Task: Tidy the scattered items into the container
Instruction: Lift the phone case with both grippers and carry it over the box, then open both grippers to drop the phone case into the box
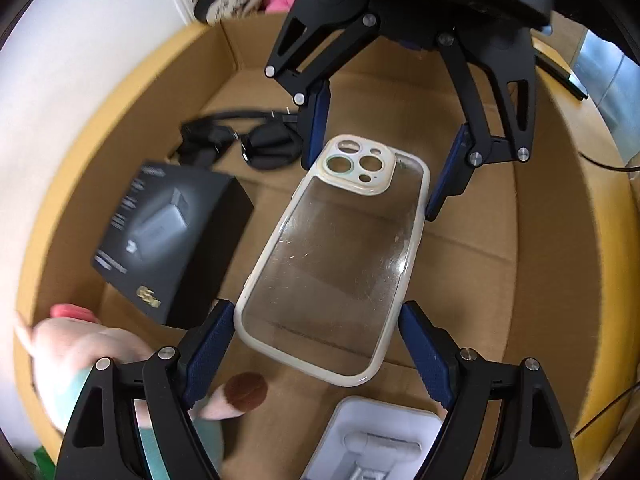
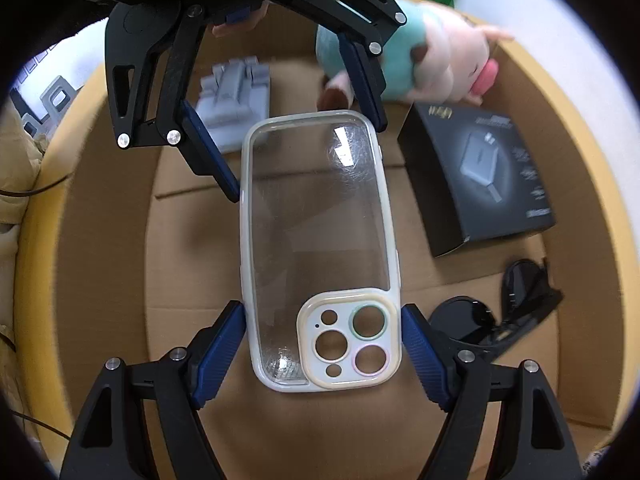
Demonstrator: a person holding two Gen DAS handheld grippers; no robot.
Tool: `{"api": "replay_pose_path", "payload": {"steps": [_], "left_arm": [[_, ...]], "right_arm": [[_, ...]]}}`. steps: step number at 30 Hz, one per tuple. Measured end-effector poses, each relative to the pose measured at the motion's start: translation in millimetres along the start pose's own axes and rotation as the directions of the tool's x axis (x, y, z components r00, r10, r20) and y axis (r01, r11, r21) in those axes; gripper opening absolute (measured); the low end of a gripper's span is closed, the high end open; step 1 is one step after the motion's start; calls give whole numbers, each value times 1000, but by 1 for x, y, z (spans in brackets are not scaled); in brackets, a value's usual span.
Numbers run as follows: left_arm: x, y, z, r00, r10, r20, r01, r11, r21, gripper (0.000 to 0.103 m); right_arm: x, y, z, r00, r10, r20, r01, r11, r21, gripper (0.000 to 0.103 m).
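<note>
A clear phone case (image 1: 332,264) with a cream rim is held level above the floor of a cardboard box (image 1: 472,220). My left gripper (image 1: 316,356) is shut on the case's plain end. My right gripper (image 2: 322,348) is shut on the camera-cutout end of the case (image 2: 320,240). The two grippers face each other: the right one shows at the top of the left wrist view (image 1: 384,164), the left one at the top of the right wrist view (image 2: 292,128). The box's bare floor (image 2: 192,240) lies below.
Inside the box lie a black charger box (image 2: 480,172), black sunglasses (image 2: 496,312), a grey phone stand (image 2: 236,104) and a plush pig (image 2: 424,64). They also show in the left wrist view: the charger box (image 1: 168,236), the sunglasses (image 1: 244,140), the stand (image 1: 380,440).
</note>
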State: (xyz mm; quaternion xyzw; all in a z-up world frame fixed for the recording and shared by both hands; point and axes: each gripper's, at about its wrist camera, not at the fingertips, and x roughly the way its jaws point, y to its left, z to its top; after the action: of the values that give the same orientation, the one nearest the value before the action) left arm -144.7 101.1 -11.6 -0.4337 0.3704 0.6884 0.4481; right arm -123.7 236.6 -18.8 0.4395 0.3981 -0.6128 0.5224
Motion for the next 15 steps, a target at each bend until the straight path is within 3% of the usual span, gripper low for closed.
{"api": "replay_pose_path", "payload": {"steps": [8, 15], "left_arm": [[10, -4, 1, 1000, -15, -16, 15, 1000, -14, 88], [-9, -20, -2, 1000, 19, -6, -19, 1000, -21, 88]], "right_arm": [[5, 2, -3, 999, 0, -43, 1, 1000, 22, 80], [-1, 19, -7, 996, -72, -59, 73, 997, 20, 80]]}}
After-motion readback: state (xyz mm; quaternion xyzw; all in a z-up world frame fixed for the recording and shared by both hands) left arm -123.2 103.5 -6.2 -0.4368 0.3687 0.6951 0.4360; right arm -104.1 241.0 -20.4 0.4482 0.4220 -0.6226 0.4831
